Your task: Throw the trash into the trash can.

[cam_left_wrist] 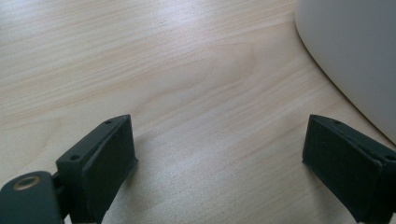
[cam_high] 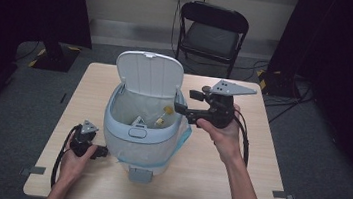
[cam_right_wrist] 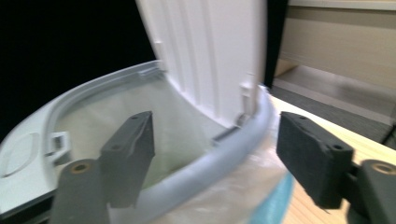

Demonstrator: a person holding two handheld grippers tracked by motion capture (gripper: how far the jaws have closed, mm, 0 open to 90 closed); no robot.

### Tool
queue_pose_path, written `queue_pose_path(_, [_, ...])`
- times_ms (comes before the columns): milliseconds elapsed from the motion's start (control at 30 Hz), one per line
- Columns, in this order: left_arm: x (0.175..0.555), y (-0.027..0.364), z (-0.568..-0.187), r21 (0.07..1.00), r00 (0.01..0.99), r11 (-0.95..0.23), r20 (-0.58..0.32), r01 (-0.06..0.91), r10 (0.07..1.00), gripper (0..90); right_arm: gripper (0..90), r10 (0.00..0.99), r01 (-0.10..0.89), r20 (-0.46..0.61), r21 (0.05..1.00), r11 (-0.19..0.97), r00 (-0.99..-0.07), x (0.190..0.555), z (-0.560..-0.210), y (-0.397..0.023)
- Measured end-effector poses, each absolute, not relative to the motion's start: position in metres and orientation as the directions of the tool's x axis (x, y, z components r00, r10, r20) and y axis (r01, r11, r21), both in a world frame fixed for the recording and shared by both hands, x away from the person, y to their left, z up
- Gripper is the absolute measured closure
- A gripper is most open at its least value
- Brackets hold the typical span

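Item: pale blue-grey step bin (cam_high: 124, 141), landmark, standing at the middle of a light wooden table (cam_high: 215, 184); its white lid (cam_high: 149, 74) is raised upright at the far rim, a clear liner bag (cam_high: 183, 135) spills over the right wall, a grey foot pedal (cam_high: 139, 175) juts from the near base, and small yellowish scraps (cam_high: 164, 115) lie inside. Left of the bin, low at its near-left wall: left gripper (cam_high: 104, 152), resting on the tabletop, jaws spread wide and empty, bare wood between them. Right of the bin, level with its rim: right gripper (cam_high: 180, 101), held off the table and aimed at the opening, jaws spread wide, nothing between the pads, the rim just ahead. Behind the bin, past the table: black folding chair (cam_high: 212, 30).
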State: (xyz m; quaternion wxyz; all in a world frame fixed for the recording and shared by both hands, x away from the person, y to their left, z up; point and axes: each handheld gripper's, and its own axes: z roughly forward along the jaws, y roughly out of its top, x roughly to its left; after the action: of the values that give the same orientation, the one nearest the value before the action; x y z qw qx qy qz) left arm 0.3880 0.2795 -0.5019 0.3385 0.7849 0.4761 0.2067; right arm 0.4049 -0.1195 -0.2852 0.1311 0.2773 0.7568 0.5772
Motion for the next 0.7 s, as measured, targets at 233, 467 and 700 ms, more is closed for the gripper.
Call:
queue_pose_path(233, [0.388, 0.280, -0.502, 0.727, 0.463, -0.320, 0.003, 0.607, 0.886, 8.6, 20.5, 0.642, 0.293, 0.123, 0.942, 0.166, -0.757, 0.415, -0.287, -0.129])
queue_pose_path(467, [0.388, 0.279, -0.502, 0.728, 0.463, -0.315, -0.003, 0.609, 0.887, 8.6, 19.5, 0.717, 0.318, 0.111, 0.934, 0.162, -0.689, 0.428, -0.289, -0.138])
queue_pose_path(700, [0.388, 0.279, -0.502, 0.728, 0.462, -0.315, -0.003, 0.609, 0.887, 8.6, 17.6, 0.746, 0.329, 0.105, 0.931, 0.159, -0.658, 0.444, -0.287, -0.139])
